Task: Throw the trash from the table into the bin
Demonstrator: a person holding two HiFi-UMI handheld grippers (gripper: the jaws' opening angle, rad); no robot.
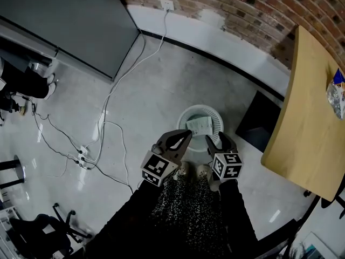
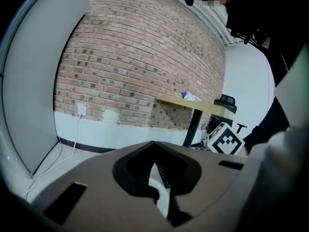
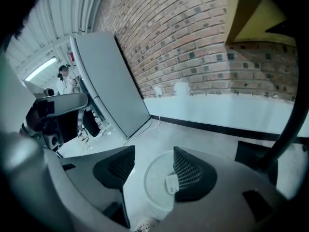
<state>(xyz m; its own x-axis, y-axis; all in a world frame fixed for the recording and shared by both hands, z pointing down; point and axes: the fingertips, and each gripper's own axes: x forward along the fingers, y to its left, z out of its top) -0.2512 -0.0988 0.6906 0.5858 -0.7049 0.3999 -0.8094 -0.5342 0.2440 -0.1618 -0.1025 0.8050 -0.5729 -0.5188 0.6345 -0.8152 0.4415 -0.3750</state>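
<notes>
A white mesh bin stands on the floor just ahead of both grippers, with a white paper scrap lying in it. My right gripper is open above the bin's near rim; the bin and the scrap show between its jaws, and nothing is held. My left gripper is beside it on the left, and its jaws look shut and empty. On the wooden table at the right lie a crumpled wrapper and a blue piece.
A black box sits on the floor under the table's edge. Cables and a power strip trail across the floor at left. A grey cabinet stands at the back left, with a brick wall behind. An office chair is at the lower left.
</notes>
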